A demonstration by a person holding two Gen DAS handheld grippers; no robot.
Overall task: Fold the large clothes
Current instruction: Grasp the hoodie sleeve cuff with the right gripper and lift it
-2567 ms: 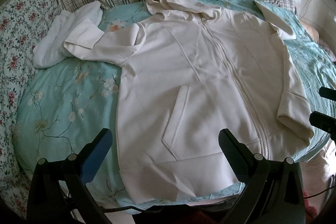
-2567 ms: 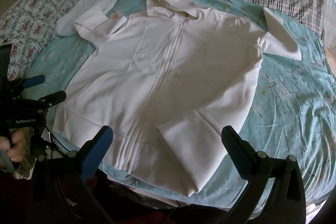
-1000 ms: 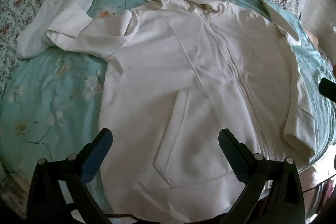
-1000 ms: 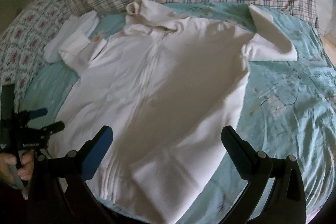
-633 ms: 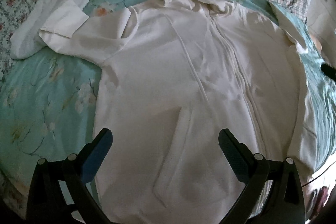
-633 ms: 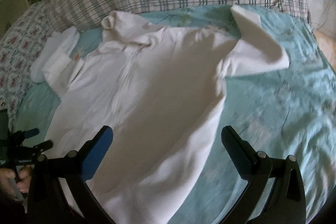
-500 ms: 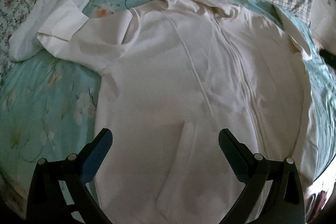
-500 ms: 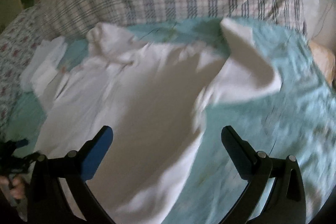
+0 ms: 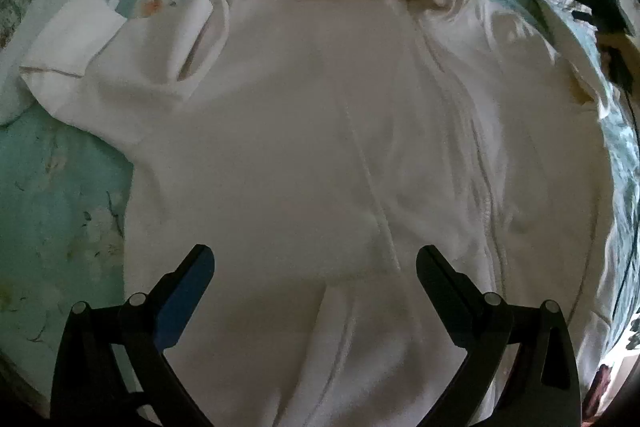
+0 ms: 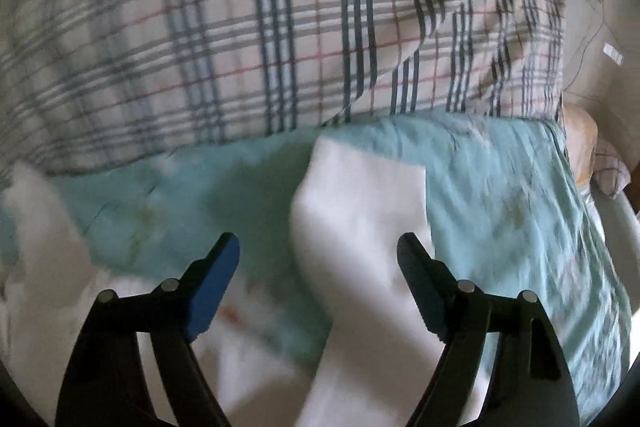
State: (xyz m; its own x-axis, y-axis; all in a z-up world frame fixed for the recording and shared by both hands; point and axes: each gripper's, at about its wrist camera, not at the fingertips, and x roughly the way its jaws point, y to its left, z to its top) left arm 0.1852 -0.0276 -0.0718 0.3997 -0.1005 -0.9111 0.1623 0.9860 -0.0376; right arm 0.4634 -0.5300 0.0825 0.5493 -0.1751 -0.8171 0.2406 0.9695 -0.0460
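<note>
Hoodie [image 9: 320,147] was laid flat on bedspread [image 9: 48,195], long axis 12-to-6, hood at 12. Left gripper [image 9: 314,263] and right gripper [image 10: 318,251] were held wide open, nothing gripped.

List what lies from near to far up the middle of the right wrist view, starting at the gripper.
Right gripper → cream sleeve of the hoodie → teal floral sheet → plaid quilt.

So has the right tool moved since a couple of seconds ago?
Yes. The right tool has pushed up the bed toward the plaid pillow, now over the hoodie's sleeve.
</note>
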